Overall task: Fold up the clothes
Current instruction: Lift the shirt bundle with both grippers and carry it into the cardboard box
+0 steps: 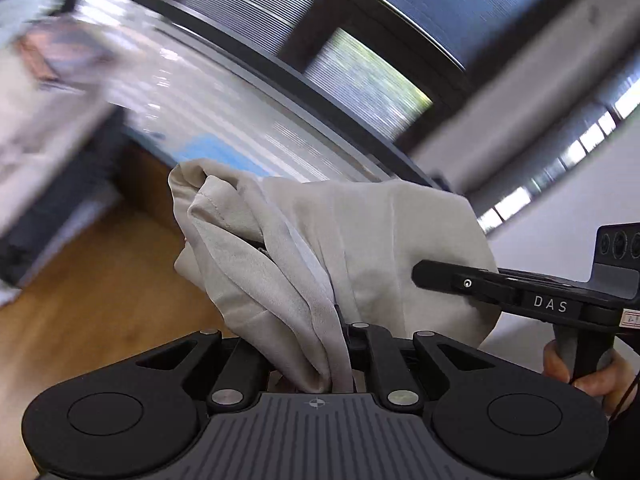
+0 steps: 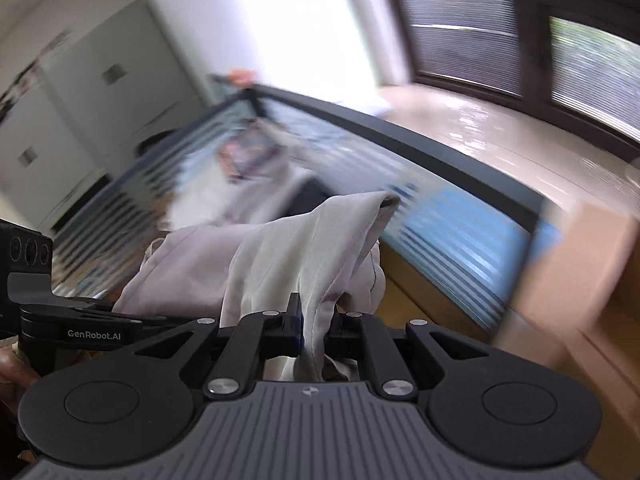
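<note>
The beige garment (image 1: 320, 248) is held bunched in the air in front of the dark-framed partition (image 1: 304, 80). It is clamped by the left hand-held gripper (image 1: 340, 344) and by the right hand-held gripper (image 2: 316, 328), side by side.

Two readable marks only. In the left wrist view, white caps "DAS" sit on the side of the right gripper (image 1: 436, 276) – the black unit coming in from the right edge. In the right wrist view, white "GenRobot.AI" runs along the side of the left gripper (image 2: 160, 320), lower left. A small sticker at the left-view's right edge is too small to read; no other text or nos. legible.
</note>
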